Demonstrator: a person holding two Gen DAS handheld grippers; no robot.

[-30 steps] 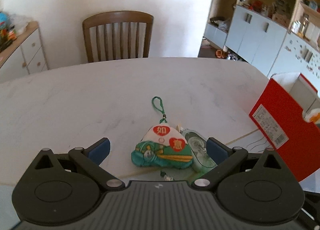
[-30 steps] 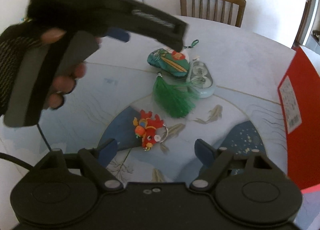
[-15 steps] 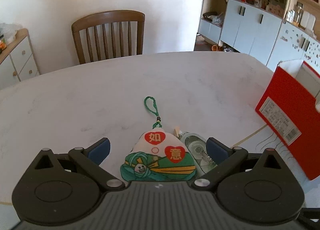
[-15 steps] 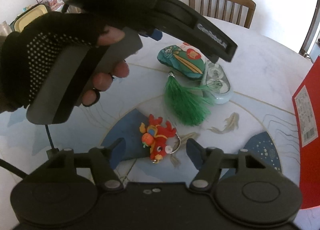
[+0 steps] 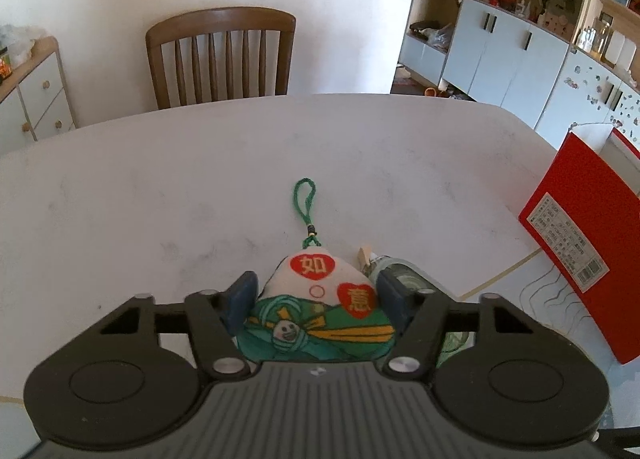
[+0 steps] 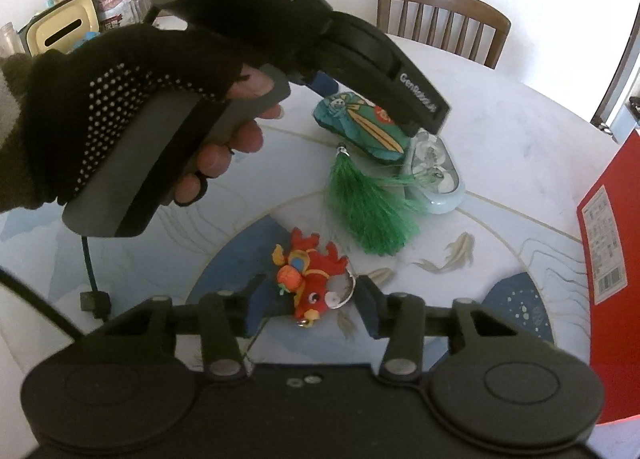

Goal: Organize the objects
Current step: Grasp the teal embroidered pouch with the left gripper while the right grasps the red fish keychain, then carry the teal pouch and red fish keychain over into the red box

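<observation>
A green and white pouch charm (image 5: 320,307) with red hearts lies on the table, its green tassel (image 6: 370,213) trailing behind it. My left gripper (image 5: 318,295) has closed around it, both pads touching its sides. It also shows in the right wrist view (image 6: 360,127) under the left gripper (image 6: 372,99). A red fish keychain (image 6: 312,283) lies between the pads of my right gripper (image 6: 308,301), which stand partly closed with small gaps beside it. A pale green correction tape dispenser (image 6: 436,175) lies beside the pouch.
A red box (image 5: 588,243) stands at the table's right edge. A wooden chair (image 5: 220,55) is at the far side. A patterned blue mat (image 6: 460,259) covers the near table. Cabinets (image 5: 508,55) line the right wall.
My left gripper moved forward over the pouch and closed on it. My right gripper moved toward the red fish and its jaws narrowed around it.
</observation>
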